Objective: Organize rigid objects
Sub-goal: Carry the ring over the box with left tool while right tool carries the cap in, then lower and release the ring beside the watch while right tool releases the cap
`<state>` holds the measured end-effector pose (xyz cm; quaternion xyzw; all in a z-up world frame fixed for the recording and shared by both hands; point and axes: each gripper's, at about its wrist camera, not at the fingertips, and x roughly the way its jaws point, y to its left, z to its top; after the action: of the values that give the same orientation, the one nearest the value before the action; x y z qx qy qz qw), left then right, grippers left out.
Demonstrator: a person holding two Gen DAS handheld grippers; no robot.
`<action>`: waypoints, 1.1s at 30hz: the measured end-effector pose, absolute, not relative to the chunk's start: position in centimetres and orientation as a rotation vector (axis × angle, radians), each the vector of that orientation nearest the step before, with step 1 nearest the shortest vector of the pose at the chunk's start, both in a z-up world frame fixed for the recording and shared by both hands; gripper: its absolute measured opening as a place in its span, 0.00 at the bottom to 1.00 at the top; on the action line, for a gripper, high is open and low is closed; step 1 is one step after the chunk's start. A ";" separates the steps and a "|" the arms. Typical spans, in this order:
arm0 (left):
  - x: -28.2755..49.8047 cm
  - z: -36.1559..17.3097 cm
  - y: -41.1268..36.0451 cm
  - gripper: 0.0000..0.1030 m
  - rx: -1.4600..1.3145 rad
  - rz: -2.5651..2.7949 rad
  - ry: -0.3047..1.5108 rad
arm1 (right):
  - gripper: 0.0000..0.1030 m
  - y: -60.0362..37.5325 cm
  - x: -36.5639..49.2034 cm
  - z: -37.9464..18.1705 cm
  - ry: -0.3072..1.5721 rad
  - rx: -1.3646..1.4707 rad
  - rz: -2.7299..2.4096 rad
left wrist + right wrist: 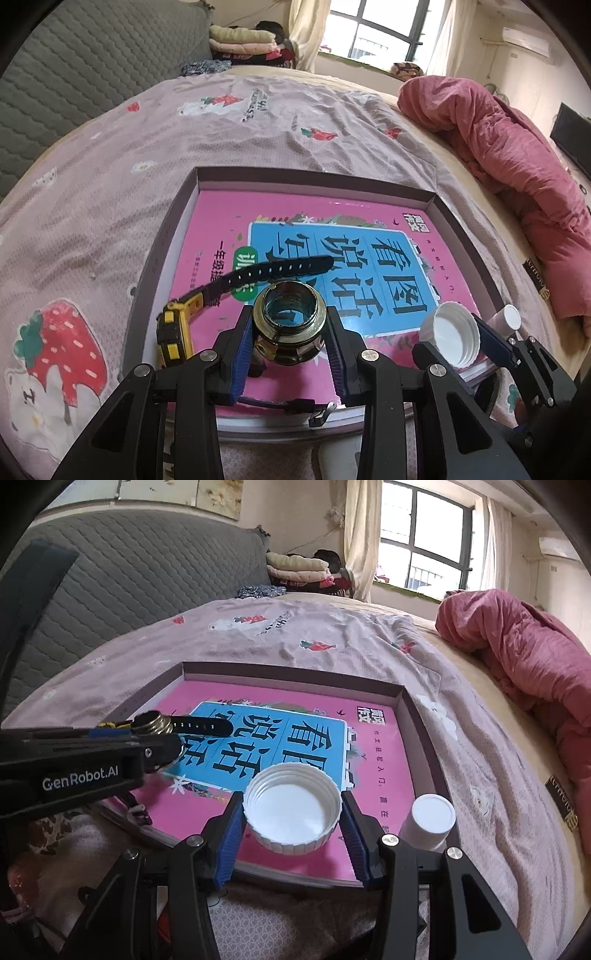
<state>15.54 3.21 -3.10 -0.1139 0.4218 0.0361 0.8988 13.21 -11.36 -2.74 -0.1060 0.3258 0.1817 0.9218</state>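
My left gripper (pixel 290 328) is shut on a small dark glass jar (pixel 290 317) with its mouth open and facing up, held above the pink book (pixel 332 229) in the shallow box (pixel 314 175). My right gripper (pixel 291 812) is shut on the jar's white ribbed lid (pixel 291 808), inside facing up, just right of the left gripper; the lid also shows in the left wrist view (pixel 452 336). The jar also shows at the left of the right wrist view (pixel 151 722).
A yellow and black watch (pixel 177 332) with a black strap lies on the book's left side. A white capped bottle (pixel 430 819) stands at the box's near right corner. A black cable (pixel 284 404) lies at the near edge. A red quilt (pixel 517 166) is heaped at right.
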 end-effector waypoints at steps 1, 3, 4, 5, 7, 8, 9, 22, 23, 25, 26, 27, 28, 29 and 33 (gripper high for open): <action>15.6 -3.2 3.2 0.36 -0.234 0.075 0.876 | 0.48 -11.3 13.2 -2.8 0.669 -0.220 0.372; 15.7 -3.4 3.1 0.36 -0.229 0.073 0.883 | 0.48 -11.3 13.2 -2.8 0.671 -0.215 0.373; 15.7 -3.4 3.1 0.36 -0.233 0.073 0.884 | 0.48 -11.4 13.2 -2.7 0.674 -0.210 0.375; 15.7 -3.5 3.2 0.36 -0.235 0.073 0.885 | 0.48 -11.4 13.2 -2.7 0.678 -0.206 0.377; 15.8 -3.6 3.2 0.36 -0.235 0.076 0.891 | 0.48 -11.5 13.3 -2.7 0.688 -0.196 0.381; 15.8 -3.7 3.3 0.36 -0.239 0.076 0.892 | 0.48 -11.6 13.4 -2.7 0.695 -0.191 0.382; 15.8 -3.8 3.3 0.36 -0.244 0.075 0.895 | 0.49 -11.6 13.5 -2.7 0.705 -0.186 0.382; 15.8 -4.1 2.8 0.36 -0.207 0.077 0.910 | 0.49 -11.5 14.1 -2.7 0.761 -0.193 0.361; 15.9 -4.1 2.8 0.36 -0.207 0.076 0.910 | 0.49 -11.6 14.2 -2.7 0.767 -0.183 0.363; 15.9 -4.1 2.7 0.36 -0.204 0.073 0.913 | 0.49 -11.8 14.3 -2.8 0.777 -0.167 0.365; 15.9 -4.1 2.6 0.36 -0.199 0.072 0.913 | 0.49 -11.9 14.4 -2.8 0.779 -0.162 0.365; 15.9 -4.2 2.6 0.36 -0.196 0.070 0.914 | 0.49 -12.0 14.5 -2.8 0.784 -0.153 0.370; 15.9 -4.3 2.5 0.36 -0.197 0.068 0.918 | 0.49 -12.1 14.6 -2.8 0.789 -0.144 0.373; 16.0 -4.3 2.5 0.36 -0.198 0.069 0.919 | 0.49 -12.2 14.6 -2.9 0.796 -0.134 0.375; 16.0 -4.4 2.3 0.36 -0.188 0.070 0.917 | 0.49 -12.5 14.8 -3.0 0.806 -0.115 0.379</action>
<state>16.04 2.26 -4.40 -0.0905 0.4420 0.0338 0.8918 14.77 -12.45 -2.95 -0.0557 0.3897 0.1832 0.9008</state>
